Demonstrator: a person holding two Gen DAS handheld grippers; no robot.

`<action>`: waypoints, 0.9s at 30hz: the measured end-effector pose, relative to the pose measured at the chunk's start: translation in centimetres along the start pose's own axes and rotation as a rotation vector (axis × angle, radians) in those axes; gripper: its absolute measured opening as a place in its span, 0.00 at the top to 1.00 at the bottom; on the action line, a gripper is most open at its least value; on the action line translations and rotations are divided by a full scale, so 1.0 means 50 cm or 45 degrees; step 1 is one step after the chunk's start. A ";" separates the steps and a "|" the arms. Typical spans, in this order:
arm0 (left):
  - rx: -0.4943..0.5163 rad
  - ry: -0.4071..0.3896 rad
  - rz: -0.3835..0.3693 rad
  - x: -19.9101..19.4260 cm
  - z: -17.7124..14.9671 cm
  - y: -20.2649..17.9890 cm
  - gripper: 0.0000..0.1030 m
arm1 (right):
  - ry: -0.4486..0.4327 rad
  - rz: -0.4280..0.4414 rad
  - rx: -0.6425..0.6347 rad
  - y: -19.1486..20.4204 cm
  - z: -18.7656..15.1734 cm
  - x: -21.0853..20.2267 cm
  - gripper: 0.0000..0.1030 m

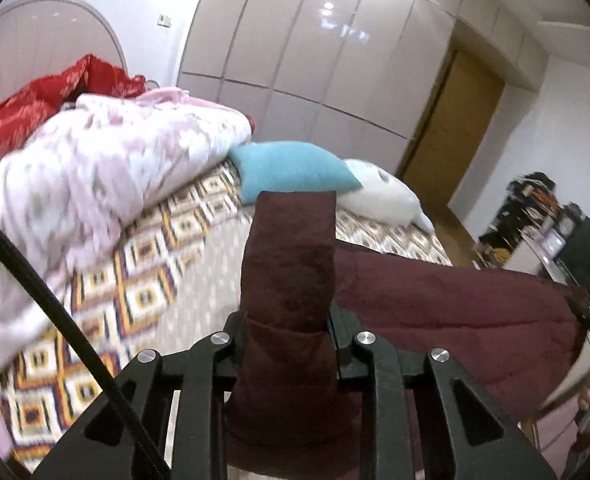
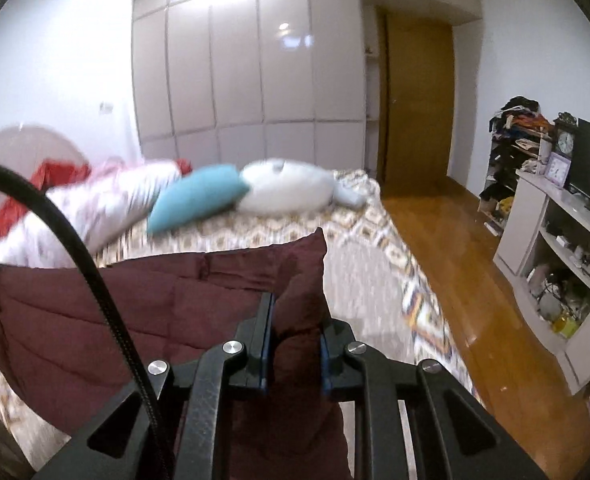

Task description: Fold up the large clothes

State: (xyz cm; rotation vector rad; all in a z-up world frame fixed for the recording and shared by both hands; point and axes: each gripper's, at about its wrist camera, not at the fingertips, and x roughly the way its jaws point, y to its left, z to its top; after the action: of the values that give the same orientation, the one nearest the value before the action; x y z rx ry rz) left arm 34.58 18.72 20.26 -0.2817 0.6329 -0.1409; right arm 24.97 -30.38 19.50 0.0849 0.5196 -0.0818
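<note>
A large dark maroon quilted garment point(image 1: 435, 300) hangs stretched between my two grippers above the bed. My left gripper point(image 1: 289, 320) is shut on one end of it, and a bunched flap sticks up past the fingers. My right gripper point(image 2: 295, 320) is shut on the other corner of the garment point(image 2: 135, 300), whose tip points up. The rest of the cloth hangs below both views.
A bed with a patterned cover point(image 1: 143, 280) lies ahead, with a pink floral duvet point(image 1: 95, 168), a red quilt point(image 1: 35, 108), a teal pillow point(image 2: 199, 196) and a white pillow point(image 2: 287, 192). A white wardrobe point(image 2: 235, 72), a wooden door point(image 2: 415, 100), wood floor and a shelf unit point(image 2: 555, 248) stand to the right.
</note>
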 end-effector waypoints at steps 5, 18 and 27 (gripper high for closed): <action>0.078 0.016 0.187 0.166 0.131 -0.069 0.75 | 0.000 -0.064 0.051 0.012 0.123 0.135 0.82; 0.203 0.238 0.468 0.679 0.047 -0.045 0.71 | 0.316 -0.294 0.064 0.018 0.014 0.666 0.82; 0.149 0.358 0.501 0.868 -0.047 0.028 0.41 | 0.468 -0.319 0.168 -0.052 -0.130 0.841 0.76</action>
State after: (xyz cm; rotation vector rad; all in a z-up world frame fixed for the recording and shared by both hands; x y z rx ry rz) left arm 67.86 10.20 -6.39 -0.0196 0.9431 0.1632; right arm 57.87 -34.70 -7.25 0.1653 0.8906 -0.3499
